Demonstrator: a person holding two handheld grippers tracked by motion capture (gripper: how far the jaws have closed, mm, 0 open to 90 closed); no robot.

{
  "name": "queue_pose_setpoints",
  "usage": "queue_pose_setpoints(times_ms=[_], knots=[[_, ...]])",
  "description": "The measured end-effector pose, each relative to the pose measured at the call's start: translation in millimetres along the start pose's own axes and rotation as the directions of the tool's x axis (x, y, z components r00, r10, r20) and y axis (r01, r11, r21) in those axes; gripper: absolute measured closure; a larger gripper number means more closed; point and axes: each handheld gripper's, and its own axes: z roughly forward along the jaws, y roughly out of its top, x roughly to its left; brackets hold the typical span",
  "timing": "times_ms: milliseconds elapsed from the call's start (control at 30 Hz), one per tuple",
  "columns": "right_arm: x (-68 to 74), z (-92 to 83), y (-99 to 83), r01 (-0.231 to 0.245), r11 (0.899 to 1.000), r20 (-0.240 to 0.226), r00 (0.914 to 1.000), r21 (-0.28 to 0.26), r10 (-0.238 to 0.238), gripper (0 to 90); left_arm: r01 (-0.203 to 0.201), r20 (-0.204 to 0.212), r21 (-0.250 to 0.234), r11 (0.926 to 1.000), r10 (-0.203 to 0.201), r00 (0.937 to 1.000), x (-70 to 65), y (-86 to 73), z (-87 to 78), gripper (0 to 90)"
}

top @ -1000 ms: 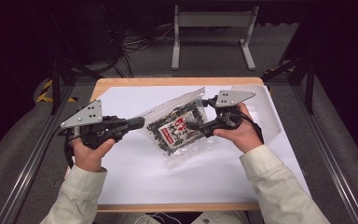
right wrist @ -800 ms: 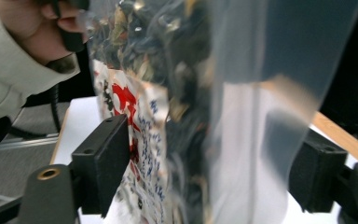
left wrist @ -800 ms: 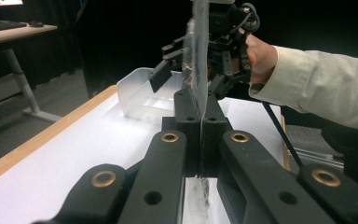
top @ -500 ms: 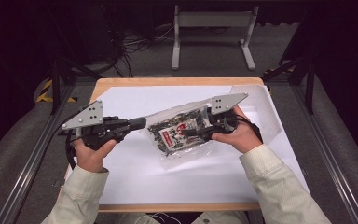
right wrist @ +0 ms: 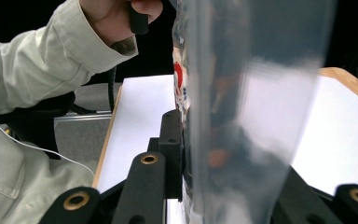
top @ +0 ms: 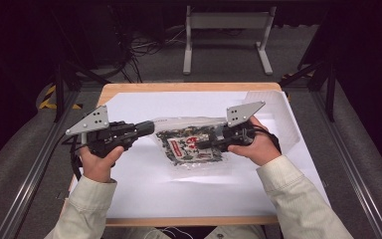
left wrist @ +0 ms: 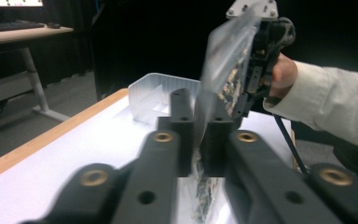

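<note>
Two handheld grippers take a clear plastic bag of dark printed packets [top: 191, 145] by its opposite ends above a white-covered table.

The left gripper [top: 149, 128] pinches the bag's left edge, its jaws having just eased slightly, the film between them; the right gripper [top: 205, 144] has just been closing and now clamps the right edge. The bag seems lifted but unopened, so pulling it apart or emptying it likely remains. Beyond it, a translucent plastic tray [top: 278, 112] rests on the white sheet [top: 179, 189] over a wooden tabletop [top: 189, 86]; grey floor, cables and a metal stand [top: 227, 30] lie behind.

Dark room, grey carpet floor [top: 219, 64]
</note>
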Motion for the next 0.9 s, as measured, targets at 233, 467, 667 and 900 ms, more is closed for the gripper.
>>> queue_pose_setpoints(times_ms=[233, 467, 667, 900], knots=[[-1.9, -3.6, -1.5, -0.031, 1.000, 0.013, 0.9994, 0.002, 0.031, 74.8, 0.013, -0.045, 0.067, 0.9977, -0.010, 0.9989, 1.2, -2.8, 6.0, 47.2], [-4.5, -17.3, -0.6, -0.051, 0.998, 0.055, 0.9970, -0.042, 0.054, 74.7, 0.045, -0.104, 0.103, 0.9937, -0.035, 0.9940, 9.5, -18.1, 0.6, 36.4], [-7.9, -29.1, -1.3, -0.071, 0.995, 0.103, 0.9916, -0.074, 0.078, 74.7, 0.075, -0.138, 0.147, 0.9863, -0.055, 0.9890, 19.4, -38.1, -2.7, 33.9], [-12.5, -47.3, -1.5, -0.077, 0.988, 0.196, 0.9752, -0.131, 0.103, 74.7, 0.116, -0.187, 0.185, 0.9759, -0.081, 0.9790, 28.9, -68.2, -11.4, 32.9]])
